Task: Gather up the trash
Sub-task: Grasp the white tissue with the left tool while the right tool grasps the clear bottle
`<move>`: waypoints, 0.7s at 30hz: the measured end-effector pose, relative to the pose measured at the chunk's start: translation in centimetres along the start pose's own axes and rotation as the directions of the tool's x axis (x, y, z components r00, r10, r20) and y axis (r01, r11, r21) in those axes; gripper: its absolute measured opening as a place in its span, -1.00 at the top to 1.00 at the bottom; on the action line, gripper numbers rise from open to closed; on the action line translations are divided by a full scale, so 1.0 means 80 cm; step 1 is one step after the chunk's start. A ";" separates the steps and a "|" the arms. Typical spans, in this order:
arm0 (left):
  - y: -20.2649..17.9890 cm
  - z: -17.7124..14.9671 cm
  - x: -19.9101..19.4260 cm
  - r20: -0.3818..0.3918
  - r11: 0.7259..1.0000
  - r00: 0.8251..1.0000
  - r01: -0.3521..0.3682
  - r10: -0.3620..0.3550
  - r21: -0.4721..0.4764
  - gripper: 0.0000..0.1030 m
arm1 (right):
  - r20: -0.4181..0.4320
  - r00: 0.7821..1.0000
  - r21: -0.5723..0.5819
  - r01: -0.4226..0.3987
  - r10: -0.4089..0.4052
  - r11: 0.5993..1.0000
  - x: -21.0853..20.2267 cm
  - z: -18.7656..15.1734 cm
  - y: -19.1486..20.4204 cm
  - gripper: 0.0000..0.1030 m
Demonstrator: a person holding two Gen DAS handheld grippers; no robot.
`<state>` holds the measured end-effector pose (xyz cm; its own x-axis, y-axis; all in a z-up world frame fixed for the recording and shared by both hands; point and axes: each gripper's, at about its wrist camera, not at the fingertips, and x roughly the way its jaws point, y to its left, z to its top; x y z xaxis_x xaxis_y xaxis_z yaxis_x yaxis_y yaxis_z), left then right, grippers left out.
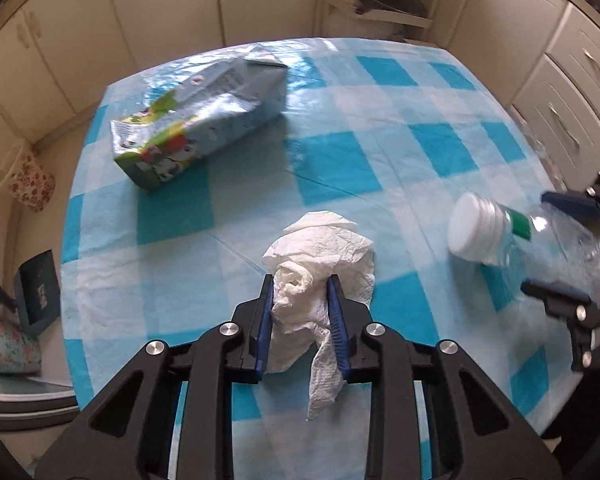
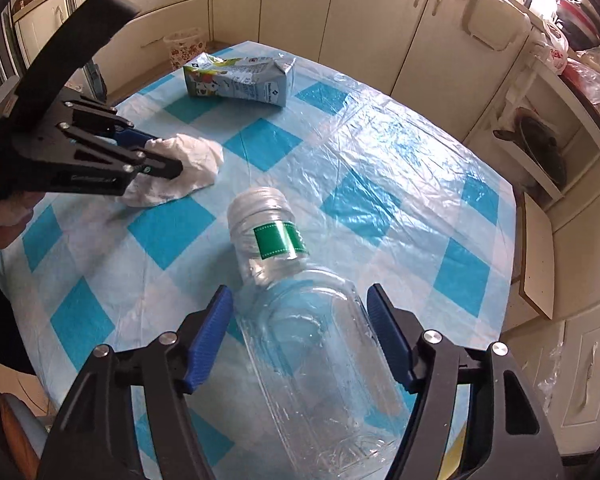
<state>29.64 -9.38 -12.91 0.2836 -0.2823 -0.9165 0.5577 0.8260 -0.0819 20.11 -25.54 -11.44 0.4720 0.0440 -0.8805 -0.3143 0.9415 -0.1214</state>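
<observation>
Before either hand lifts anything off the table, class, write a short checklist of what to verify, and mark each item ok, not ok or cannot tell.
1. Left gripper pinching the paper towel: ok, pads press on both sides.
2. Towel fully gathered: not ok, a tail hangs loose below the pads.
3. Bottle lying between the right gripper pads: ok.
4. Right pads pressing on the bottle: not ok, gaps show on both sides.
5. Bottle cap on: ok.
6. Carton clear of both grippers: ok, it lies apart at the far side.

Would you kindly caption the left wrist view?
Left gripper pinches crumpled paper towel on checked tablecloth.
</observation>
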 end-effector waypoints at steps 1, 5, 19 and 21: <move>-0.007 -0.009 -0.006 -0.002 0.999 0.999 0.041 -0.040 0.023 0.53 | -0.003 1.000 0.005 -0.004 0.004 1.000 -0.005 -0.006 -0.001 -0.30; -0.032 -0.038 -0.025 -0.012 0.994 0.996 0.089 -0.089 0.068 0.48 | -0.008 1.000 0.014 -0.009 0.010 1.000 -0.025 -0.031 0.001 -0.28; -0.041 -0.087 -0.048 0.048 0.994 0.993 -0.103 0.105 -0.044 -0.27 | -0.019 0.999 -0.014 0.038 -0.039 0.999 -0.056 -0.092 0.010 -0.25; -0.044 -0.082 -0.044 0.055 0.991 0.990 -0.127 0.129 -0.042 -0.27 | -0.020 0.999 -0.009 0.036 -0.036 0.999 -0.056 -0.094 0.006 -0.25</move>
<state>21.55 -8.09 -11.94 0.3957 -0.1997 -0.8964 0.4839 0.8749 0.0187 11.63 -27.82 -10.98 0.4665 0.0036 -0.8845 -0.3046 0.9395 -0.1569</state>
